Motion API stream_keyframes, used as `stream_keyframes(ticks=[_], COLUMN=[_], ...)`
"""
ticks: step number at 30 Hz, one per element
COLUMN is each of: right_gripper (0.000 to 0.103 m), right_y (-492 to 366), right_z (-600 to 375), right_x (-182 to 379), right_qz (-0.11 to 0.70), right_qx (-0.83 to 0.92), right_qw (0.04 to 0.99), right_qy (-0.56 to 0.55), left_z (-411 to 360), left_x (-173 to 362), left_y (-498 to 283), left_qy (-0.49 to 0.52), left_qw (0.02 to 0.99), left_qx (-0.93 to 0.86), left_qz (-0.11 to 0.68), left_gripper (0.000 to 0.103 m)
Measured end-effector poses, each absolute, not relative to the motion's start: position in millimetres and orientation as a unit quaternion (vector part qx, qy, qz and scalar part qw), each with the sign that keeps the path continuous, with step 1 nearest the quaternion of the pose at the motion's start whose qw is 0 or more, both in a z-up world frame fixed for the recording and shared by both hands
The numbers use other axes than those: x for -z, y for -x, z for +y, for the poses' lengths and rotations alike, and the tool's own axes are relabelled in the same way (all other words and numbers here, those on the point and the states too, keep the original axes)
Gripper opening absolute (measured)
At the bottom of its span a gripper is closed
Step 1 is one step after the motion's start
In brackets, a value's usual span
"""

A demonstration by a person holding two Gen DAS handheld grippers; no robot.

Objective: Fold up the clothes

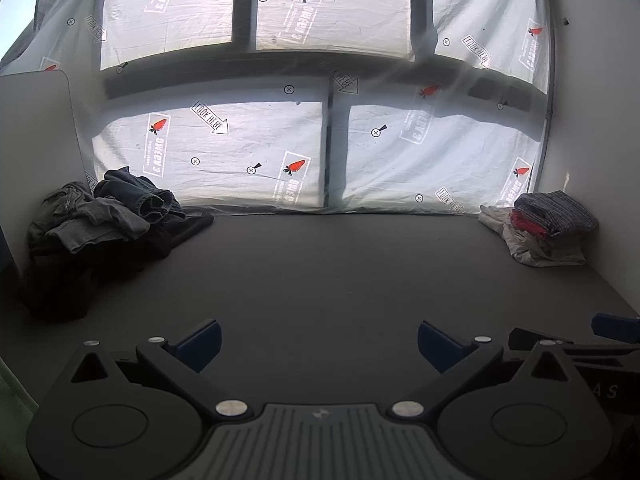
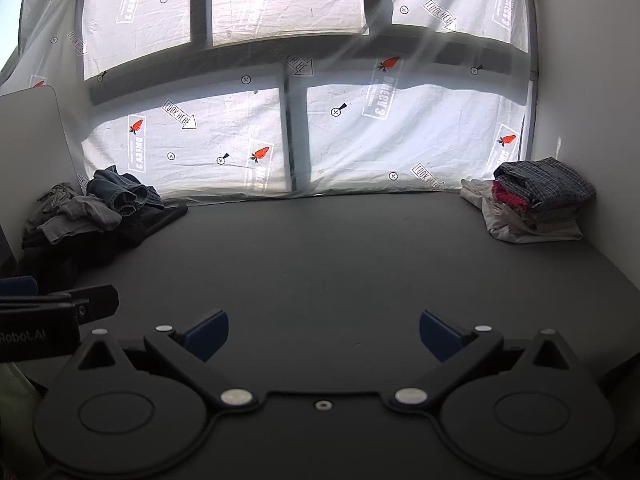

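A heap of unfolded dark clothes point(image 1: 108, 220), with jeans and grey garments on top, lies at the table's far left; it also shows in the right wrist view point(image 2: 96, 212). A stack of folded clothes point(image 1: 548, 228), plaid on top of red and cream, sits at the far right, also seen in the right wrist view point(image 2: 536, 200). My left gripper point(image 1: 319, 344) is open and empty above the near table. My right gripper point(image 2: 324, 336) is open and empty beside it, to the right. Each gripper shows at the edge of the other's view.
The dark grey table point(image 1: 340, 272) stretches between the two piles. A white printed sheet point(image 1: 240, 152) covers the window behind it. A white wall point(image 2: 592, 100) borders the right side and a white panel point(image 1: 36, 128) stands at the left.
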State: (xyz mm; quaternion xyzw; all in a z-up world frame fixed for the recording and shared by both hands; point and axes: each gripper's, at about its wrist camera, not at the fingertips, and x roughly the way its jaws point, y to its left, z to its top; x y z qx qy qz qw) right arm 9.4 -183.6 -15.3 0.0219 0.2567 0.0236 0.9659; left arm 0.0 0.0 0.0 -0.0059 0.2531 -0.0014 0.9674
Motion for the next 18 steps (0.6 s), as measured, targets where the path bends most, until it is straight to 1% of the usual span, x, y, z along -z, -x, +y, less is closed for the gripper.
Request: stream_keyframes(ticks=[18], right_gripper=[0.103], right_y=[-8.9], right_z=[-182.6], right_x=[8.2], right_qz=[0.26], right_qx=[-0.027], right_qw=[0.965], right_qy=[-0.023], left_z=[6.8], left_x=[-6.8], left_y=[-1.1], left_qy=[0.008], left_qw=[0.967], left_qx=[0.002], left_qz=[0.253], left_gripper=[0.103])
